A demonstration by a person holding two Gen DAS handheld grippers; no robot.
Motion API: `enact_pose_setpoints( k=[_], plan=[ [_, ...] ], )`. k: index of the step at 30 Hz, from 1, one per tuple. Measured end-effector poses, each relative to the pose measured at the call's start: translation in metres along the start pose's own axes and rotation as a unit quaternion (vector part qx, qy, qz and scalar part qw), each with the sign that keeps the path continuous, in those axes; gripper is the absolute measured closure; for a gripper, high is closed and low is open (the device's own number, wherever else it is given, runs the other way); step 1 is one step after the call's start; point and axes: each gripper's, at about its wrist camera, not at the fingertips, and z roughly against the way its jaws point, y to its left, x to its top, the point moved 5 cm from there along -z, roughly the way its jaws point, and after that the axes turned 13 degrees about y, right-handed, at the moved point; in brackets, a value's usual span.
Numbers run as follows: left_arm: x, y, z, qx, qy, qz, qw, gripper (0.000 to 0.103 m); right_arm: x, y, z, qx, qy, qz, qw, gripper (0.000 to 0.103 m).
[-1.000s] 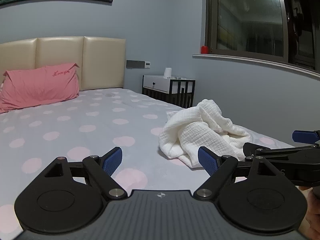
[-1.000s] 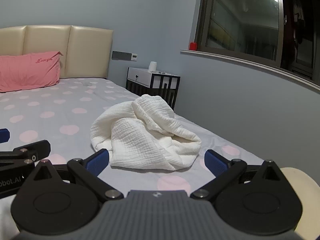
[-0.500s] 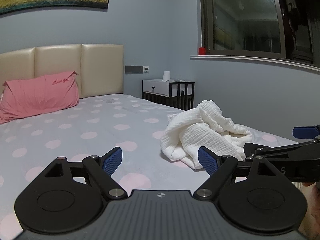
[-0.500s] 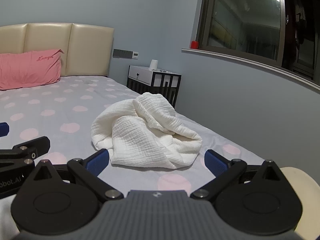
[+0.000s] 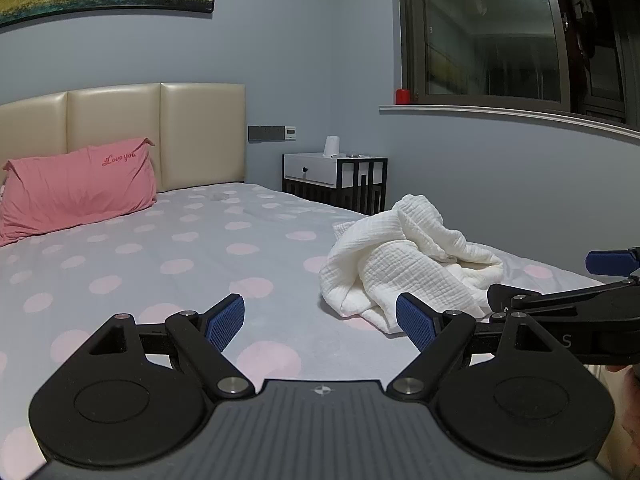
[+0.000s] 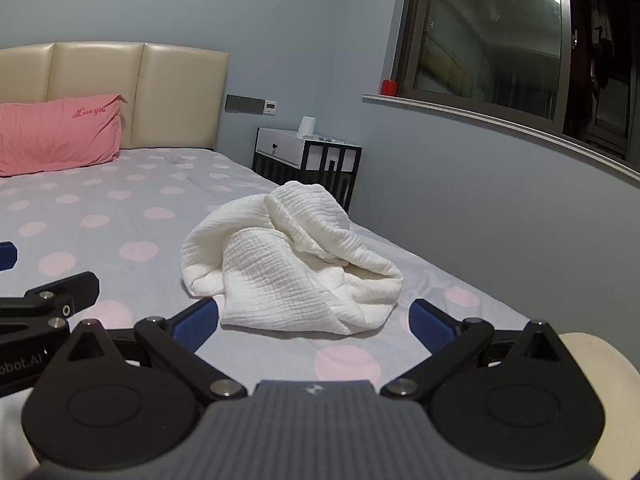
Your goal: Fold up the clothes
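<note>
A crumpled white crinkled garment (image 5: 404, 264) lies in a heap on the bed near its right edge; it also shows in the right wrist view (image 6: 288, 264). My left gripper (image 5: 320, 322) is open and empty, low over the bedsheet, to the left of the garment and short of it. My right gripper (image 6: 314, 320) is open and empty, facing the garment's near edge, which lies between its blue fingertips (image 6: 196, 320). The right gripper's side shows at the right of the left wrist view (image 5: 568, 308).
The bed has a grey sheet with pink dots (image 5: 160, 264), a pink pillow (image 5: 76, 188) and a beige headboard (image 5: 160, 132). A nightstand (image 5: 336, 180) stands by the wall. A grey wall with a window sill (image 6: 500, 120) runs along the bed's right side.
Both wrist views have tilted slightly upward, showing more wall and window. The garment has not moved. Both grippers stay open.
</note>
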Motion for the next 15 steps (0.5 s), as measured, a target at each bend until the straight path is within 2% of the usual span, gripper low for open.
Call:
enact_pose_setpoints(
  k=[15],
  plan=[
    [-0.0005, -0.003, -0.0017, 0.002, 0.009, 0.0, 1.0, 0.02, -0.0011, -0.001, -0.001, -0.001, 0.004, 0.002, 1.0, 0.001]
  ],
)
